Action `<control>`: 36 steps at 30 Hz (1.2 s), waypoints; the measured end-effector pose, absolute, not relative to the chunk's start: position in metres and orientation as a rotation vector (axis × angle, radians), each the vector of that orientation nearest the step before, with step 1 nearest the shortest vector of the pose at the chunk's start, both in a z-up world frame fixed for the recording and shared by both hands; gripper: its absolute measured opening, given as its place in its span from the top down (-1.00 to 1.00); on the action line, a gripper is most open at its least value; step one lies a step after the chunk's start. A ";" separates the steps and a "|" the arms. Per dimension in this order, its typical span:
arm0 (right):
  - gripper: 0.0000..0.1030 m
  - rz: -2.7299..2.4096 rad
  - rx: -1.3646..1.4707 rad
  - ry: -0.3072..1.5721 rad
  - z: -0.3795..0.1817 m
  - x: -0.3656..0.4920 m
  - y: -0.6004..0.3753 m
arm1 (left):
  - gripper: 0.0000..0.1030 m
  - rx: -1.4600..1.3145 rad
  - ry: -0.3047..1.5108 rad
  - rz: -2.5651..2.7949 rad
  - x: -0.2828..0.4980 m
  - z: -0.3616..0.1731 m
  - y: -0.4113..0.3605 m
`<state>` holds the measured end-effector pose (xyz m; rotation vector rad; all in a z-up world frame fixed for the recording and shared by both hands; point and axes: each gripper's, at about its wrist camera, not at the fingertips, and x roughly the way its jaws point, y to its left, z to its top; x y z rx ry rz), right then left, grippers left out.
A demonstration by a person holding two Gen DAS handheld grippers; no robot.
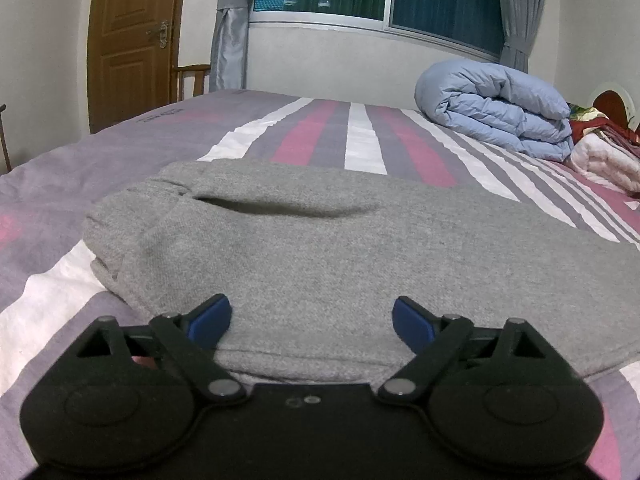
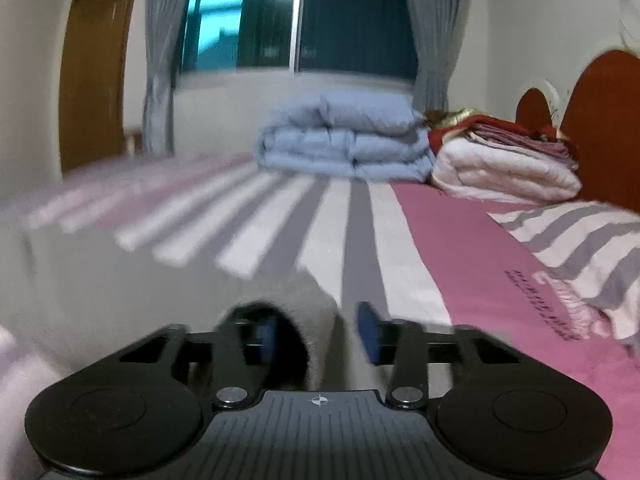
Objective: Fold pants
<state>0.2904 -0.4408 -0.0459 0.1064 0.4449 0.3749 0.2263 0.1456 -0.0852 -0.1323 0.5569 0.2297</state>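
Grey pants [image 1: 320, 248] lie folded on the striped bed [image 1: 360, 140], waistband and a pocket slit at the far left. My left gripper [image 1: 311, 324] is open, its blue pads wide apart over the near edge of the pants, holding nothing. In the right wrist view the picture is blurred by motion. My right gripper [image 2: 320, 334] has its jaws partly apart, with a grey edge of the pants [image 2: 316, 312] lying between them; I cannot tell whether the pads touch it.
A rolled blue duvet [image 1: 496, 112] lies at the far side of the bed, also in the right wrist view [image 2: 344, 148]. Folded white and red blankets [image 2: 504, 160] sit by the red headboard [image 2: 604, 120]. A striped pillow [image 2: 576, 248] lies right. A wooden door [image 1: 132, 40] stands left.
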 end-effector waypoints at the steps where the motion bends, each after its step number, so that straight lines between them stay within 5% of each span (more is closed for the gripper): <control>1: 0.93 0.363 0.282 0.441 -0.043 0.293 -0.461 | -0.62 -0.132 0.558 0.229 0.227 -0.085 0.145; 4: 0.92 0.184 1.022 0.448 -0.091 0.295 -0.542 | -0.64 -0.131 0.560 0.226 0.228 -0.085 0.145; 6: 0.92 0.081 1.231 0.594 -0.141 0.298 -0.559 | -0.64 -0.125 0.564 0.231 0.228 -0.084 0.145; 18: 0.91 0.073 1.168 0.642 -0.152 0.303 -0.553 | -0.65 -0.131 0.563 0.228 0.228 -0.085 0.145; 27: 0.93 0.062 0.961 0.520 -0.097 0.263 -0.528 | -0.65 -0.138 0.560 0.218 0.227 -0.085 0.147; 31: 0.92 -0.002 0.987 0.624 -0.128 0.264 -0.530 | -0.65 -0.139 0.560 0.218 0.227 -0.085 0.146; 36: 0.87 -0.019 1.085 0.533 -0.139 0.247 -0.556 | -0.65 -0.140 0.559 0.214 0.225 -0.085 0.146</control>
